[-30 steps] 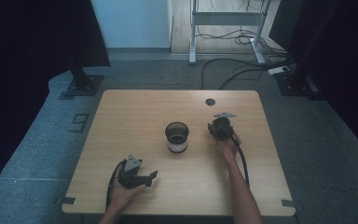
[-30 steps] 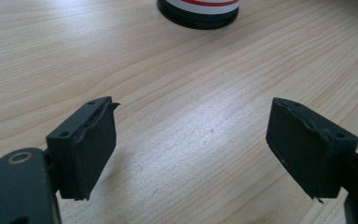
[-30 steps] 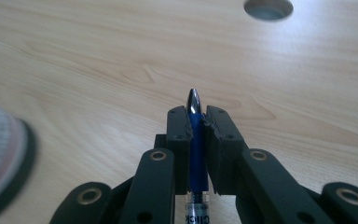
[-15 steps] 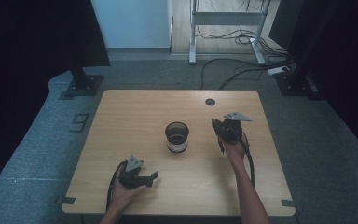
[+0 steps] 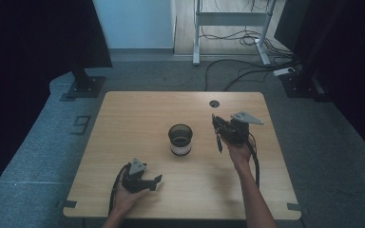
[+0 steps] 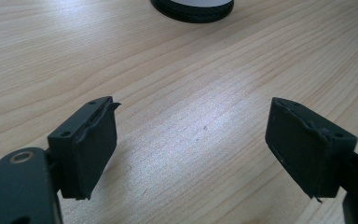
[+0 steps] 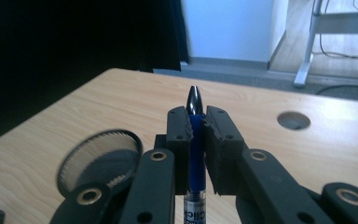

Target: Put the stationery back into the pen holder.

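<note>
Clamped between the pads of the right gripper (image 7: 195, 126) was a blue pen (image 7: 194, 140), its dark, shiny tip poking out just beyond the pad ends and its barrel running back down between the arms. A white label on the lower barrel carried print that began "Clic", the rest cut off at the edge of the right gripper view. From the high view, the right gripper (image 5: 217, 130) hung to the right of the black mesh cup (image 5: 180, 139), apart from it, with the pen (image 5: 218, 142) showing as a thin dark stick slanting down out of its front, clear of the wooden table (image 5: 138, 114). The person's right hand (image 5: 240, 151) gripped the tool from behind, cable trailing along the forearm.

That mesh cup stood upright near the middle of the table, a pale band around its base; in the right gripper view its mesh rim (image 7: 100, 158) sat low and to the left of the pen.

Nearer the person than the cup and to its left, the left gripper (image 5: 154, 183) rested low over the table in the left hand (image 5: 126, 197). Its jaws stood apart with nothing but bare wood grain between them, as the left gripper view (image 6: 191, 149) showed, and the cup's dark base (image 6: 192, 8) lay well ahead of them.

A round cable hole (image 5: 214, 103) sat in the tabletop beyond the cup, toward the far right.
</note>
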`<state>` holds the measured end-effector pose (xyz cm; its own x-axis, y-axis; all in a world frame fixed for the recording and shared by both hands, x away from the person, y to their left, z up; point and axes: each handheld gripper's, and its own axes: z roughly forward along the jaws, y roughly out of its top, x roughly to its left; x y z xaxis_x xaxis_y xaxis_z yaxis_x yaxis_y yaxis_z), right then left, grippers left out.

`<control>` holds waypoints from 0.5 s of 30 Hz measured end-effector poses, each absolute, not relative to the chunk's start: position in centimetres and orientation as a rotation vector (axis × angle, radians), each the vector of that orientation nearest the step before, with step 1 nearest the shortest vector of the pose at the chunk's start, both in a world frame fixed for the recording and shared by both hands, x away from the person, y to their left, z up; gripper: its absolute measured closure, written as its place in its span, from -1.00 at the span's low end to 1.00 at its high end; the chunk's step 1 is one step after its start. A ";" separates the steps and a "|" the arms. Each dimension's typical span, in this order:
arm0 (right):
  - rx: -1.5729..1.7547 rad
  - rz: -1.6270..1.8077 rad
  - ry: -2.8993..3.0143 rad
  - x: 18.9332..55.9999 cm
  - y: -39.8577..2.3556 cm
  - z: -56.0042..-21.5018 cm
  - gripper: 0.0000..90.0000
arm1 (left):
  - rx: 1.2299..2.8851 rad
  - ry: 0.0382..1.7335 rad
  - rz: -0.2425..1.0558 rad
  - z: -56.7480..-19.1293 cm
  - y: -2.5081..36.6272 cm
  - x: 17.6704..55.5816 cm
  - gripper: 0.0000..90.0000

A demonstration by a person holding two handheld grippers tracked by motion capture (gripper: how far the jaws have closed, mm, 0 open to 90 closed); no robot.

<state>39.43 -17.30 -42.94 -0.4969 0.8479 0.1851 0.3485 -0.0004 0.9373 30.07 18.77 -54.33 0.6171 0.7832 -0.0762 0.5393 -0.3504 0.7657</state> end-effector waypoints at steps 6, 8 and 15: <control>1.213 1.538 1.817 39.3 -16.4 -41.8 0.76 | 2.038 1.041 0.388 -54.3 18.8 30.1 -0.62; 1.204 1.550 1.808 39.2 -16.1 -41.3 0.76 | 2.045 1.037 0.389 -54.3 18.8 30.1 -0.62; 1.167 1.581 1.779 39.1 -14.9 -39.6 0.76 | 2.052 1.034 0.387 -54.3 18.8 30.1 -0.61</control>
<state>39.07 -14.88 -39.55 -0.5172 0.8372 0.1779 0.2750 -0.0343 0.9608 30.11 18.83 -54.34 0.6207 0.7805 -0.0750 0.5395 -0.3557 0.7632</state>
